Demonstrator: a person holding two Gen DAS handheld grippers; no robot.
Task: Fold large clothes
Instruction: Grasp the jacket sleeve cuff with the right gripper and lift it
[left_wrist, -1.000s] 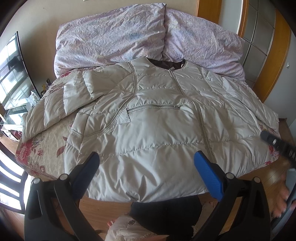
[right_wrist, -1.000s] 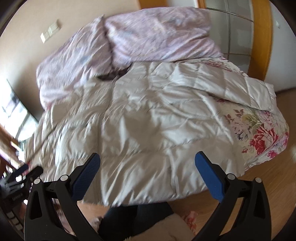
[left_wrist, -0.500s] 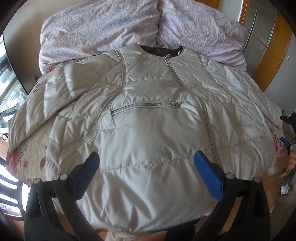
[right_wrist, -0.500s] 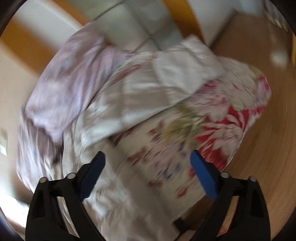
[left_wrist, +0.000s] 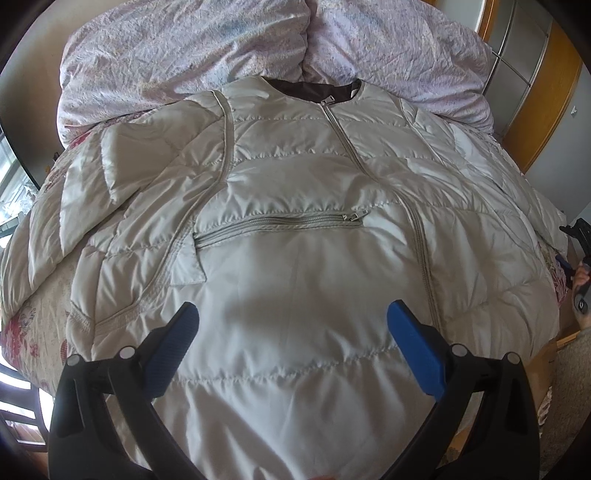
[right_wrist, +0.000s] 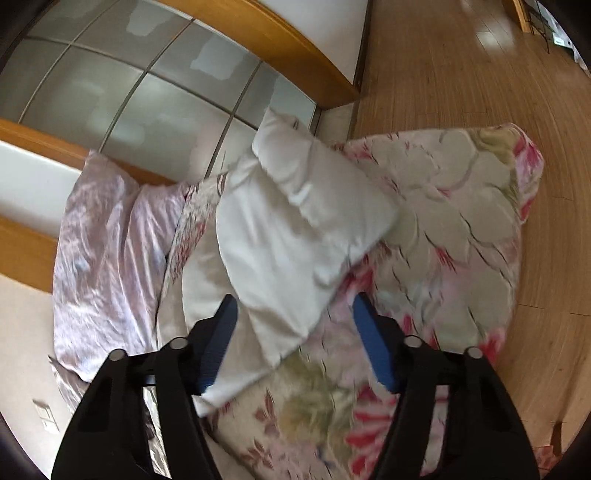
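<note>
- Left wrist view: my left gripper (left_wrist: 291, 328) hung over the lower front of the pale quilted jacket (left_wrist: 295, 229), its jaws spread wide with nothing between them.
- The jacket lay face up and flat on the floral bedspread (left_wrist: 33, 321), collar toward two lilac pillows (left_wrist: 192, 48), zip closed, chest pocket zip (left_wrist: 280, 223) across the middle.
- At that view's right edge I saw part of the right gripper (left_wrist: 576, 240) beside the jacket's sleeve.
- Right wrist view: my right gripper (right_wrist: 295, 325) straddled the end of the jacket's sleeve (right_wrist: 295, 236), which lay on the bedspread near the bed's edge. Its jaws had just been narrowing; the blue pads (right_wrist: 221, 343) stood partly apart, not yet pressing the fabric.
</note>
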